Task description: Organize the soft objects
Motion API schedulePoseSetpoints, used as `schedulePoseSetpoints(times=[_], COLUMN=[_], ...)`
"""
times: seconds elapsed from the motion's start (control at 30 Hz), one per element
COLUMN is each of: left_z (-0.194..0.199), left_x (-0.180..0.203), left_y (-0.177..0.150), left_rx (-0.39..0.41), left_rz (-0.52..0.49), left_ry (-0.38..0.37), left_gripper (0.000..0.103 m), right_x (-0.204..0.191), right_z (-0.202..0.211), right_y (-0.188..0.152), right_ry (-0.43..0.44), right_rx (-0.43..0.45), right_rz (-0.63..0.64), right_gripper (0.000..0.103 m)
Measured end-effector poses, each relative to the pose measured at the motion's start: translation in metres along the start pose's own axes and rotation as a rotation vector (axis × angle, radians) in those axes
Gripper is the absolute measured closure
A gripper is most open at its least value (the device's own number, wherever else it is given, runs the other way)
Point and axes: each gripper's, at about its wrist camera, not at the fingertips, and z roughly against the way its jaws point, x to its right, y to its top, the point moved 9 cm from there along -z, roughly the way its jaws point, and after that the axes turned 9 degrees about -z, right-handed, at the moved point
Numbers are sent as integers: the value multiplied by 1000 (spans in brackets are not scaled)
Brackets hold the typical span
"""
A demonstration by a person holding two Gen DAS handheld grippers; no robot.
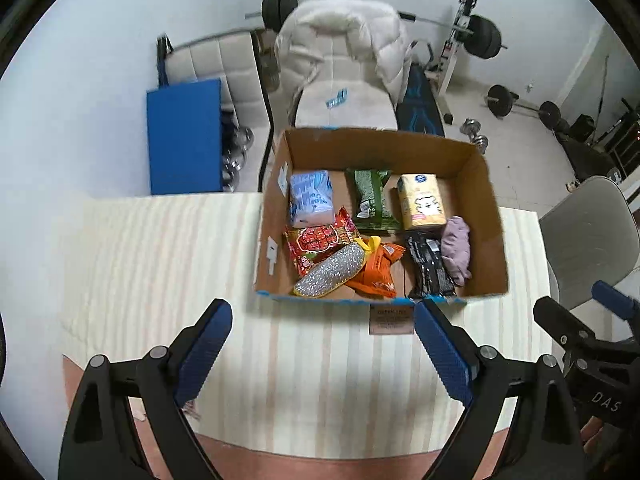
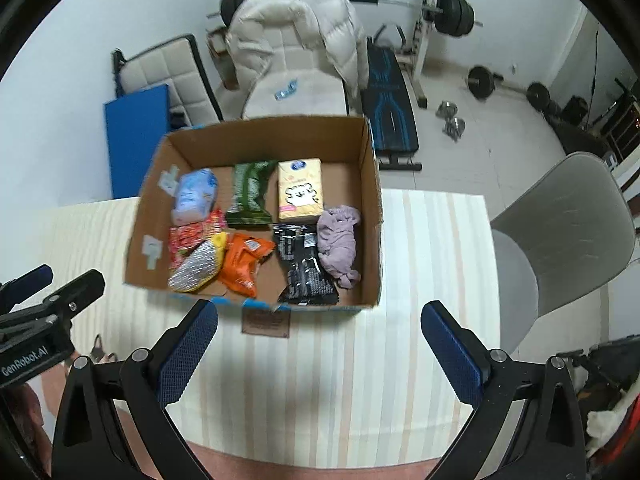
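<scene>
An open cardboard box (image 1: 486, 216) (image 2: 372, 216) stands on the striped table. Inside lie a blue-white tissue pack (image 1: 311, 198) (image 2: 194, 196), a green packet (image 1: 372, 200) (image 2: 250, 194), a yellow tissue pack (image 1: 422, 206) (image 2: 300, 196), a red snack bag (image 1: 318, 242) (image 2: 186, 238), a silver glittery pouch (image 1: 332, 272) (image 2: 196, 266), an orange bag (image 1: 376, 274) (image 2: 242, 262), a black packet (image 1: 430, 264) (image 2: 304, 266) and a lilac cloth (image 1: 456, 250) (image 2: 338, 242). My left gripper (image 1: 322, 350) and right gripper (image 2: 320, 348) are open and empty, above the table in front of the box.
The table carries a striped cream cloth (image 1: 160, 260) (image 2: 432, 260). A small brown card (image 1: 391, 320) (image 2: 266, 323) lies by the box's front. A grey chair (image 2: 560, 232) stands right. A padded chair with a white jacket (image 1: 344, 60) and gym weights stand behind.
</scene>
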Motion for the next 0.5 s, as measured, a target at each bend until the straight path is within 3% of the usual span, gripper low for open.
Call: schedulePoseSetpoints(times=[0.5], left_z=[125], left_x=[12], left_y=[-50], left_rx=[137], left_rz=[11], left_ry=[23], left_gripper=[10], right_x=[12], right_z=[154], right_y=[-64], right_ry=[71], right_rx=[178], right_rz=[-2], right_gripper=[0])
